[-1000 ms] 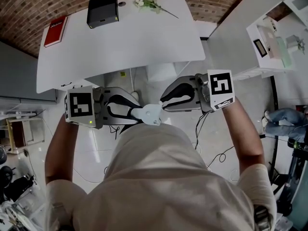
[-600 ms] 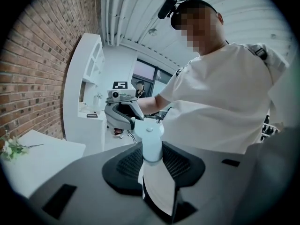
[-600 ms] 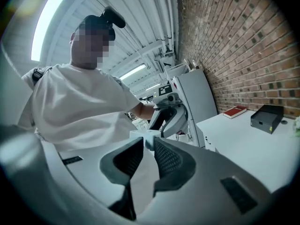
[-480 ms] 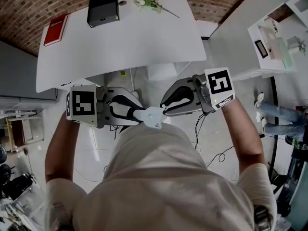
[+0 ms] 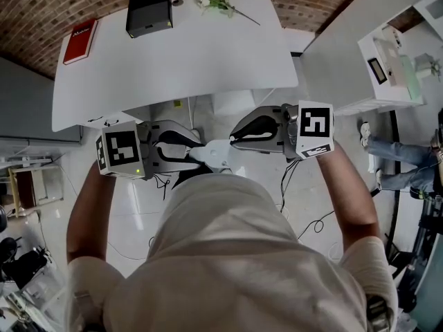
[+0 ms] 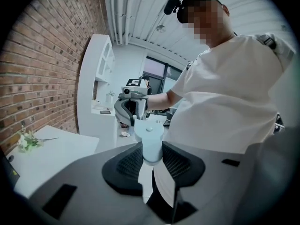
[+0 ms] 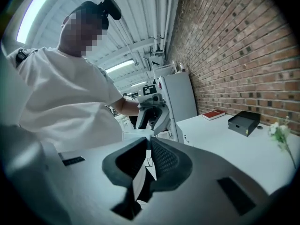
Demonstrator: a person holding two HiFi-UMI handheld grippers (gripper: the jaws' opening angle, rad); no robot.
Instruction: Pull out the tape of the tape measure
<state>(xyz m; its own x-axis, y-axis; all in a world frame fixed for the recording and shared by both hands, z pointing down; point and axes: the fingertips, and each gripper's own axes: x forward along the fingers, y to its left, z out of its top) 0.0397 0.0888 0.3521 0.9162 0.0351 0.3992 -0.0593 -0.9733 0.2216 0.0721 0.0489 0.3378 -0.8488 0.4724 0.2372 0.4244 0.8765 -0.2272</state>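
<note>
The left claw (image 6: 151,157) is grasping the tape measure (image 6: 149,134). Its two ribbed pads are pressing on the lower sides of the white case, and the rest of the case is sticking out past the tips. In the left gripper view the case is standing upright between the pads.

The right claw (image 7: 146,149) is facing the left one from the opposite side. Its tips are clenched together and sitting right against the far edge of the tape measure. Whether the tape's end tab is pinched between them cannot be told, because no drawn-out tape is showing in any view.

In the head view both claws are meeting in the air just off the near edge of the white worktop (image 5: 208,61). They are hanging above the floor, between that edge and the person's chest, with the tape measure bridging the small space between the two sets of tips.

A red book (image 5: 79,42), a black box (image 5: 148,12) and a sprig of flowers (image 5: 216,2) are lying along the worktop's far edge, well apart from the claws.
</note>
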